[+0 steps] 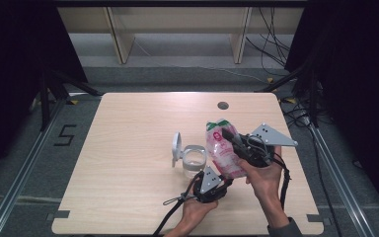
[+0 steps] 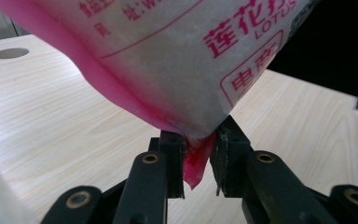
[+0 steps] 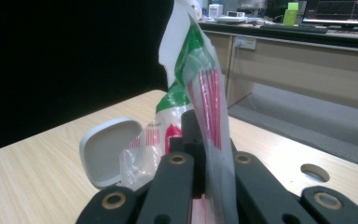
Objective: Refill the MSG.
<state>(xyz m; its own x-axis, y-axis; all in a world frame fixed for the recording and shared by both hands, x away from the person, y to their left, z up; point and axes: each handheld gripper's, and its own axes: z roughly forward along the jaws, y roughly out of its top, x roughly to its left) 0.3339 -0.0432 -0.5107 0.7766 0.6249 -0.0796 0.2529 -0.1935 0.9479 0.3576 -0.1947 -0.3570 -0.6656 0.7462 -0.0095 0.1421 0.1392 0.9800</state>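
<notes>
A pink-and-white plastic bag [image 1: 220, 150] with red print and a green top is held up over the right half of the table [image 1: 128, 163]. My left gripper [image 1: 225, 180] is shut on the bag's bottom corner; in the left gripper view the jaws [image 2: 198, 142] pinch the pink seam of the bag [image 2: 168, 56]. My right gripper [image 1: 233, 138] is shut on the bag's upper part; the crumpled film of the bag [image 3: 209, 98] rises between its jaws [image 3: 200, 135]. Just left of the bag, a clear round container [image 1: 194, 160] stands with its white lid [image 1: 176, 146] swung open.
A round cable hole [image 1: 222, 105] sits near the table's far edge. The white lid [image 3: 106, 151] stands close behind the bag in the right gripper view. Black curtains flank the table, with cables on the floor at the right. The table's left half is bare wood.
</notes>
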